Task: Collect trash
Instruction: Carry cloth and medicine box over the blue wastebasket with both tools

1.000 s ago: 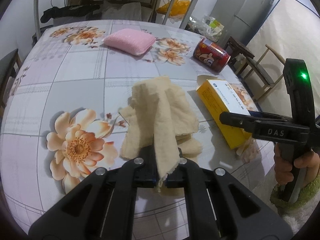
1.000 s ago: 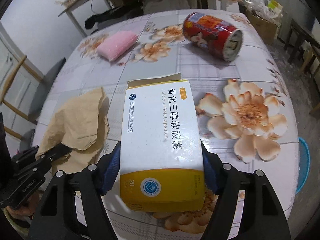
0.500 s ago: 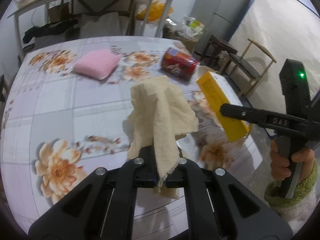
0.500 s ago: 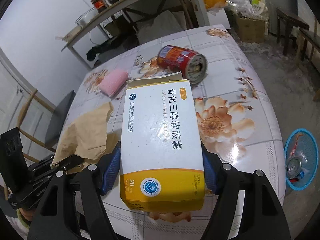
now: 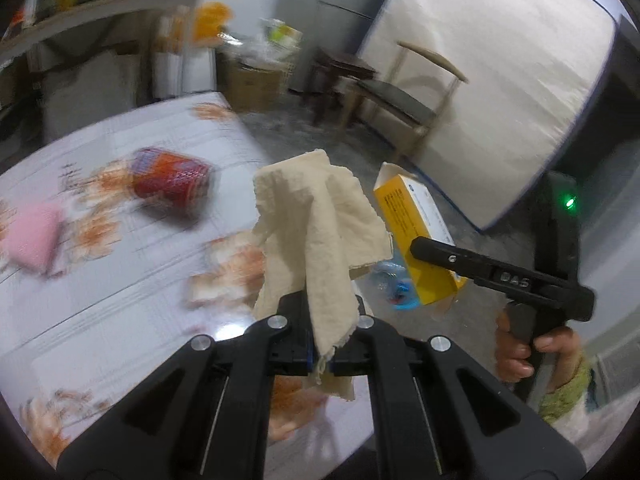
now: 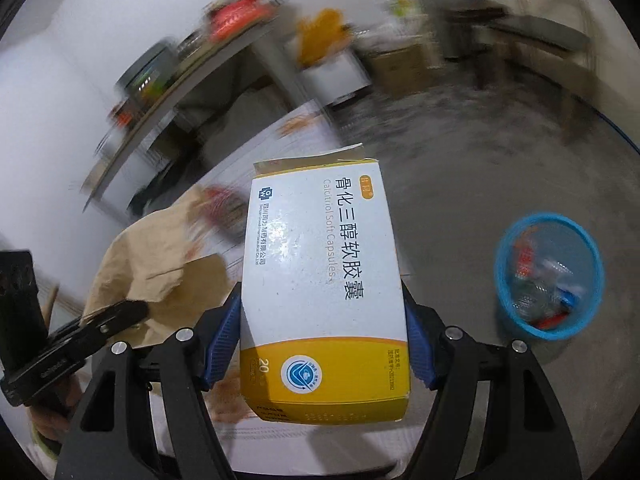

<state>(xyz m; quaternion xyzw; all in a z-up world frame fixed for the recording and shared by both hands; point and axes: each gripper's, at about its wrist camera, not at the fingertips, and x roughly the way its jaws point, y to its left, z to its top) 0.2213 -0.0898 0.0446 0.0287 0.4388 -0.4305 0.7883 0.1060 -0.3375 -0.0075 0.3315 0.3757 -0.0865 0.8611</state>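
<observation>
My left gripper point(image 5: 322, 354) is shut on a crumpled beige paper towel point(image 5: 316, 232) and holds it up over the table's right edge. My right gripper point(image 6: 322, 350) is shut on a white and yellow medicine box point(image 6: 324, 292), held in the air beyond the table edge. The box also shows in the left wrist view point(image 5: 416, 236), and the towel in the right wrist view point(image 6: 156, 264). A blue trash basket point(image 6: 548, 276) with some litter stands on the floor to the right of the box. A red can point(image 5: 172, 180) lies on the table.
A pink sponge point(image 5: 30, 236) lies on the floral tablecloth point(image 5: 120, 280) at the left. A wooden chair point(image 5: 400, 96), a leaning mattress point(image 5: 500, 92) and cardboard boxes point(image 5: 256, 84) stand on the floor beyond the table. A cluttered shelf point(image 6: 180, 76) is behind.
Both grippers have swung right, away from the table middle, carrying the towel and the box. The blue basket has come closer in the right wrist view. The views are blurred by motion.
</observation>
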